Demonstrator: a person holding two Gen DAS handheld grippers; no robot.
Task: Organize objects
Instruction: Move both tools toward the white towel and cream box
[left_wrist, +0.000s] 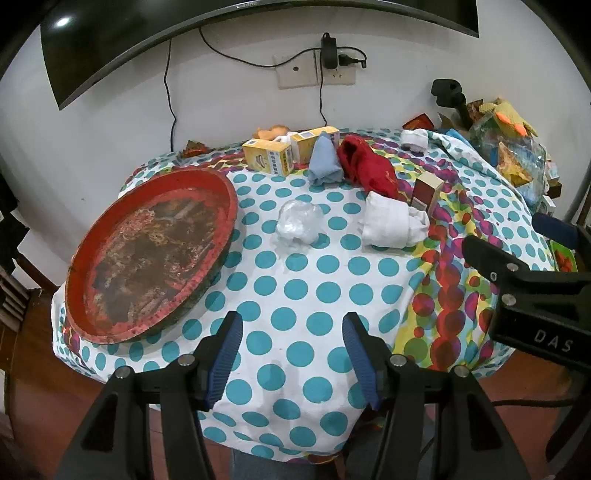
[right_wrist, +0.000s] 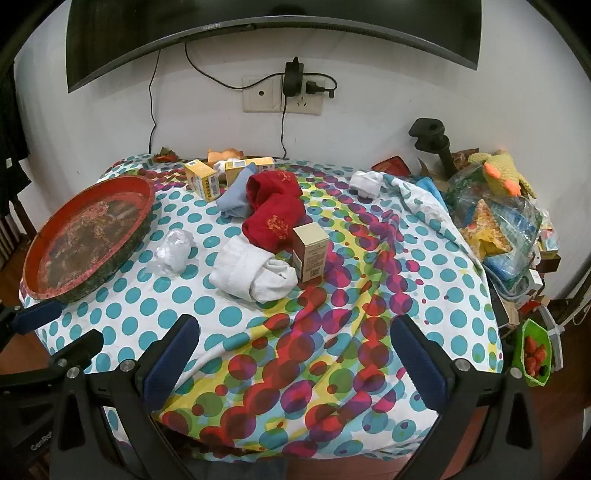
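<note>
Left gripper (left_wrist: 292, 354) hangs over the near edge of the table, blue-padded jaws apart with only dotted tablecloth (left_wrist: 295, 288) between them, gripping nothing. Right gripper (right_wrist: 295, 363) sits over the near right side, jaws spread as wide as they go, also empty, with the multicoloured patch of cloth under the gap. Moving out from the left tool: the round red tray (left_wrist: 147, 254) lies on the near left of the table, worn and rust-patched inside, nothing in it. Just right of the tray, a crumpled clear plastic bag (left_wrist: 299, 223). Right of that, a rolled white sock bundle (left_wrist: 391, 221), touching a small upright brown-and-cream box (right_wrist: 310, 253) on its right. Farther back, a red sock pair (right_wrist: 275, 212) sprawls beside a light blue folded cloth (left_wrist: 325, 162). Behind those, two yellow boxes (left_wrist: 267, 155) stand near the far edge, with a small orange toy (left_wrist: 271, 132) past them by the wall. Another small white bundle (right_wrist: 365, 182) rests at the far right. Off the table's right end there's a heap of packets and a knitted yellow toy (right_wrist: 502, 171), and a green tub of strawberries (right_wrist: 535, 354) sits low at the near right. A wall socket (right_wrist: 282, 96) with plugged cables hangs above.
</note>
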